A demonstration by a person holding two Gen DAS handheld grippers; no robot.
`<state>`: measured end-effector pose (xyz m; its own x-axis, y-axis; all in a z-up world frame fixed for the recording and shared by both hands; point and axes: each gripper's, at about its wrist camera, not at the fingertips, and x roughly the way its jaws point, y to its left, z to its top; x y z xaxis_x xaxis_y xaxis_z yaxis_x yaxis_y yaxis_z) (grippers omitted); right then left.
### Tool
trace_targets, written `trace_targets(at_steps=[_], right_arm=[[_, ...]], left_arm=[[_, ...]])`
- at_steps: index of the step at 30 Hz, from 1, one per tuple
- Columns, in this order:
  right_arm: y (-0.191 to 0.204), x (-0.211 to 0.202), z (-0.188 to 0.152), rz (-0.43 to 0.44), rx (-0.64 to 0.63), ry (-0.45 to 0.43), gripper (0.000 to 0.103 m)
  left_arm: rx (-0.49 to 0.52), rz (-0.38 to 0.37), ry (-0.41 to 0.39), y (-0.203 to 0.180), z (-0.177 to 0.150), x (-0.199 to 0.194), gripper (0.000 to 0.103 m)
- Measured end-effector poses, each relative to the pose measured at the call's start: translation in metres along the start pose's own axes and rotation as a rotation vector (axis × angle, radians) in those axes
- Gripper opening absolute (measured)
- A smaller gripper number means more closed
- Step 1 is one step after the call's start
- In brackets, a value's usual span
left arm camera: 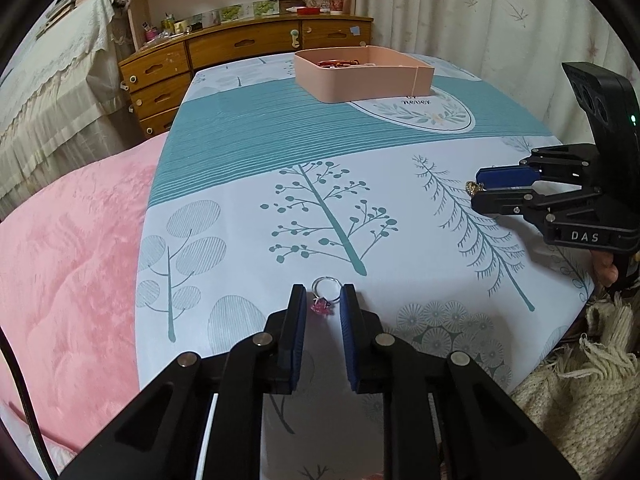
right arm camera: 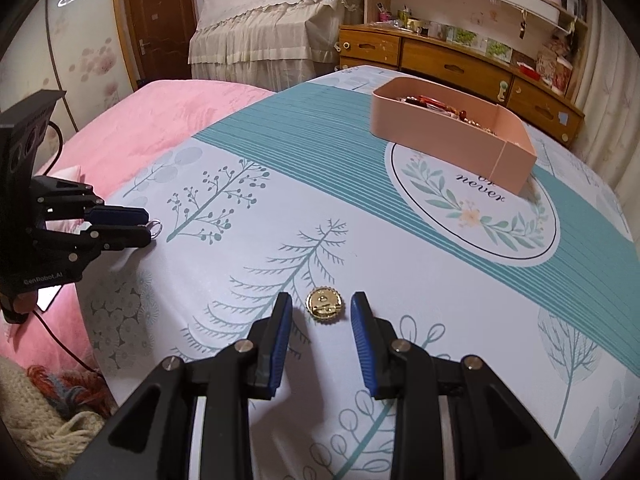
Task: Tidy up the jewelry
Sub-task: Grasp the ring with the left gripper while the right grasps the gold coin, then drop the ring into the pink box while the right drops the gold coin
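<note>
Black linkages and blue pads of the left gripper (left arm camera: 323,298) fill the bottom of the left wrist view. Its jaws stand narrowly apart around a ring (left arm camera: 325,295) with a pink stone — the silver band lies on the table (left arm camera: 256,248) between the tips, and I cannot tell whether the pads touch it. At the far end of the patterned cloth sits a pink box (left arm camera: 362,76) with red and gold pieces inside. To the right, the right gripper (left arm camera: 478,192) reaches in from the edge, a small gold piece at its tips; a hand (left arm camera: 606,272) shows under its body. A pink blanket (left arm camera: 68,264) lies left of the table, wooden drawers (left arm camera: 240,46) behind.

From the right wrist view, the right gripper (right arm camera: 320,312) has its jaws spread — a round gold brooch (right arm camera: 325,305) lies flat on the table (right arm camera: 400,280) between the tips, clear of both pads. The box (right arm camera: 452,136) stands well beyond, up right, partly over a wreath print. At the left edge the left gripper (right arm camera: 150,224) points across the cloth with the ring (right arm camera: 155,227) at its tips, jaws nearly together.
</note>
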<state>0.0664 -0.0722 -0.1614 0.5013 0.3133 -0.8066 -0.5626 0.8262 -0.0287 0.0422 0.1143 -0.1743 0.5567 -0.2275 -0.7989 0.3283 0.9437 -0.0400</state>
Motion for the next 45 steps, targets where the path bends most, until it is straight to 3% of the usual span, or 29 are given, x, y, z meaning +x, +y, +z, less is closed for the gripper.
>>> trace_targets(at_steps=[6,14,21,27,36,40,45], right_arm=[[-0.004,-0.003,-0.001,0.024,0.023,-0.007,0.018],[-0.013,-0.023,0.002,0.058,0.070,-0.079,0.018],[-0.023,-0.047,0.013,0.084,0.107,-0.140,0.018],[-0.050,-0.083,0.050,0.088,0.162,-0.204,0.018],[-0.124,-0.140,0.153,0.058,0.288,-0.314,0.019],[-0.157,-0.121,0.185,0.075,0.358,-0.289,0.019],[-0.188,-0.048,0.193,0.106,0.444,-0.139,0.019]], left_arm=[[-0.020,0.002,0.000,0.000,0.000,-0.001,0.009],[-0.072,-0.002,0.009,0.002,0.003,0.000,0.008],[-0.087,-0.034,-0.044,-0.003,0.025,-0.014,0.008],[-0.049,-0.035,-0.146,-0.015,0.082,-0.040,0.008],[-0.038,-0.032,-0.242,-0.028,0.219,-0.061,0.008],[-0.034,-0.053,-0.241,-0.033,0.264,-0.045,0.008],[-0.039,-0.049,-0.161,-0.041,0.294,0.013,0.008]])
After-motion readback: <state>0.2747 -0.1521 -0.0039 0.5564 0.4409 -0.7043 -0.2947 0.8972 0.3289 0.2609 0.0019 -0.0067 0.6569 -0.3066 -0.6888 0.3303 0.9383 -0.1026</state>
